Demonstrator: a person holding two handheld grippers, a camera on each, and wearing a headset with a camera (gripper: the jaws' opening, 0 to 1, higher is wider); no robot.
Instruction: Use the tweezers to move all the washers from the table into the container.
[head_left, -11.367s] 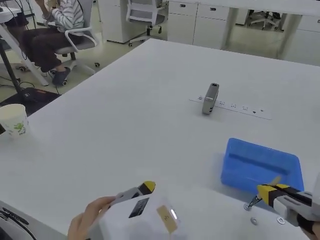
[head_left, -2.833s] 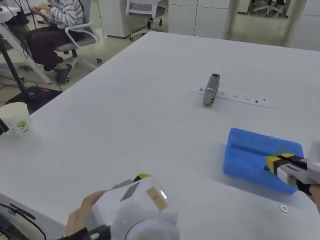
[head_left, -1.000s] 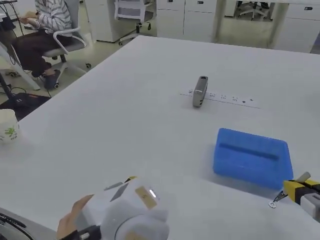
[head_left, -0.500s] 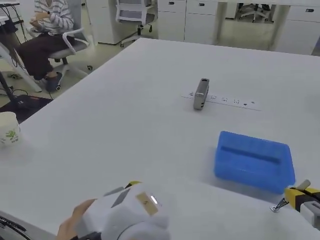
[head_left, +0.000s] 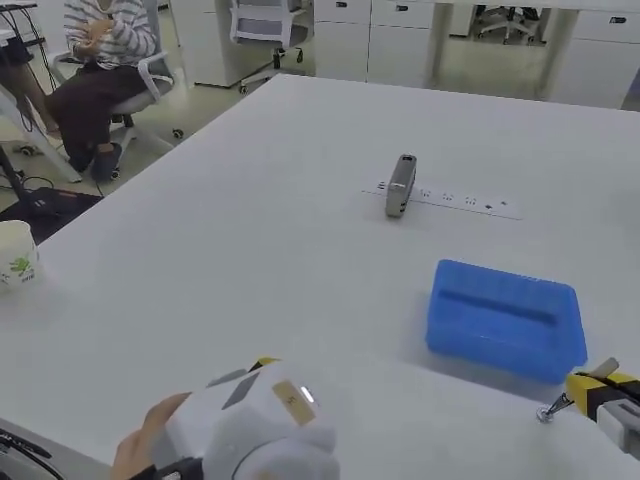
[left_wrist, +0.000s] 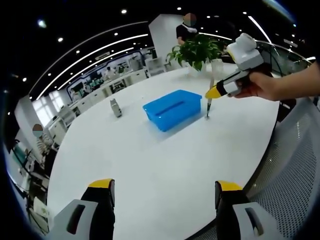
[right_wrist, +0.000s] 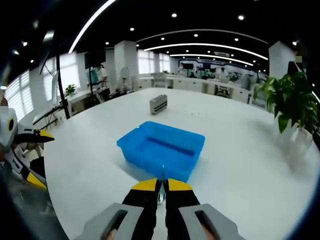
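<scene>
- The right tool (head_left: 598, 388) has left the blue container (head_left: 500, 345), over which it hung a few seconds ago. It is now low on the near side of the container, toward the container's right corner.
- Its jaws are pressed together on the tweezers (right_wrist: 162, 176). In the head view the tweezer tips reach the worktop (head_left: 300, 250) at a small washer (head_left: 543, 414), just off the container's front wall.
- The washer is too small to tell whether it is already pinched or only touched.
- Over the last second the tips have hardly shifted beside that washer, so I judge this to be the pick-up of the next piece, with its carry to the container not yet done.
- The left tool (left_wrist: 162, 186) stays well clear of the container, jaws spread with nothing between them.
- Little can be read: a paper cup (head_left: 18, 262) far left of the container carries a green print, and the power strip (head_left: 450, 200) beyond the container has small markings. A yellowish label sits on the left tool's body. None of these is legible.
</scene>
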